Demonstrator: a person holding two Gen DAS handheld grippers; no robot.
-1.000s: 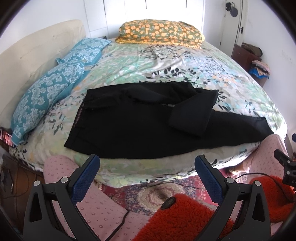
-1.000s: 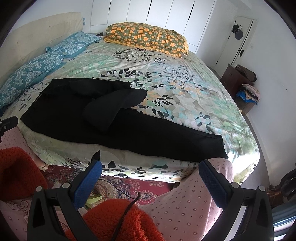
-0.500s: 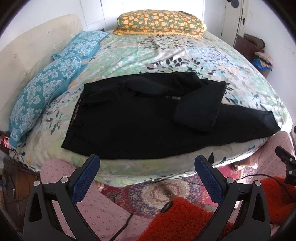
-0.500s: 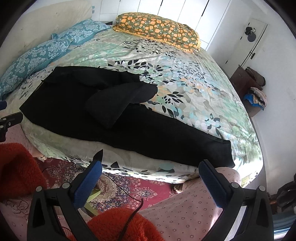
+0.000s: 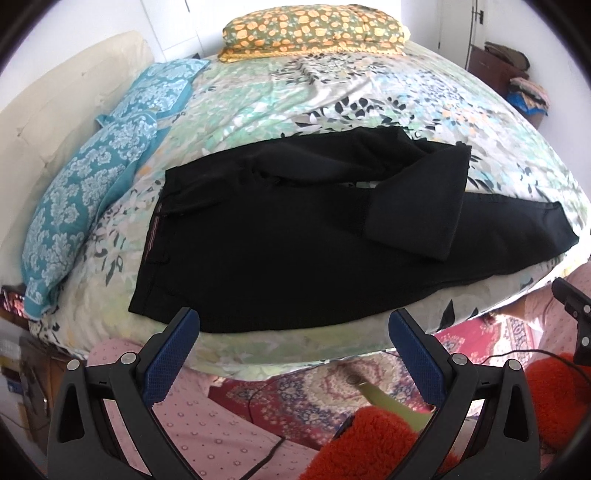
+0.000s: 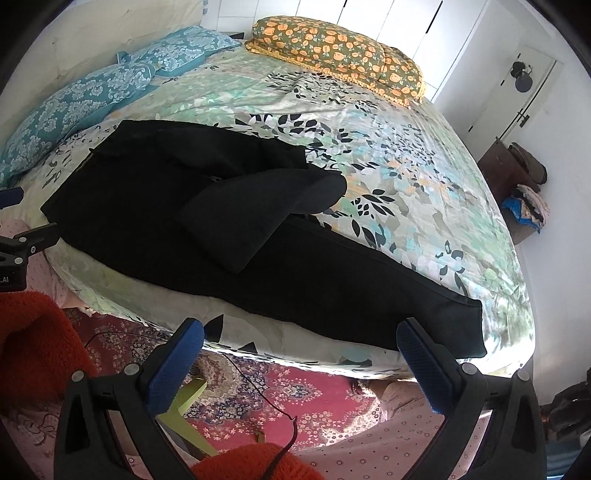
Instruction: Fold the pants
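One pair of black pants (image 5: pixel 295 251) lies on the floral bedspread (image 5: pixel 332 96), filling the centre of both wrist views, its near edge along the bed's front edge. The long axis runs left to right across each frame: the waistband (image 5: pixel 155 236) sits at centre left of the left wrist view, and the hem of the straight leg (image 6: pixel 476 325) reaches the lower right of the right wrist view. The other leg is doubled back on top, its cuff (image 5: pixel 410 236) lying right of centre in the left view.

Two grippers are seen, both with fingers spread wide and holding nothing. The left gripper (image 5: pixel 295 343) hovers at the bottom centre of its frame, just short of the waist-side edge. The right gripper (image 6: pixel 299 347) hovers at the bottom centre of its frame, just short of the straight leg. Judged from this, the left hand is nearer the waist, the right nearer the hem.

Also counted: two blue patterned pillows (image 5: pixel 74 206) at left, and one orange-flowered pillow (image 5: pixel 314 29) at the top.
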